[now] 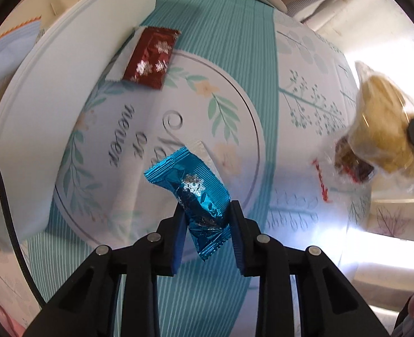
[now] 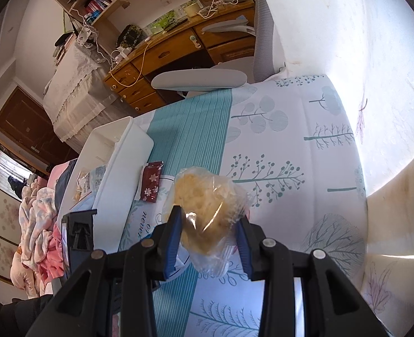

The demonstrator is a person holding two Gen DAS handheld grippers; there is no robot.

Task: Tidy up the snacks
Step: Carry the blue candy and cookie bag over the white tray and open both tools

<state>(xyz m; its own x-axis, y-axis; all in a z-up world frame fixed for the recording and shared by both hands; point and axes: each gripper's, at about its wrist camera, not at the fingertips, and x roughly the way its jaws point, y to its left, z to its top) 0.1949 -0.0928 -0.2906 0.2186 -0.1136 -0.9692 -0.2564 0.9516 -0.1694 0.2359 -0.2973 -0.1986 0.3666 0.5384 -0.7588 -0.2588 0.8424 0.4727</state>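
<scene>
Between the left tongs [image 1: 207, 219], nearly closed on a blue candy [image 1: 191, 193] over the tablecloth [image 1: 235, 56]: squeeze mid-wrapper, lift straight, carry up-left to the white bin [image 1: 52, 98], while the right tongs [image 2: 209, 238] grip the bagged pastry [image 2: 207, 196].

Our left gripper [image 1: 207, 210] points steeply down, its blue pads pressing either side of a blue foil snack [image 1: 195, 196]. Our right gripper [image 2: 209, 224] tilts downward, its pads clamped on a clear-wrapped yellow snack [image 2: 207, 210].
</scene>
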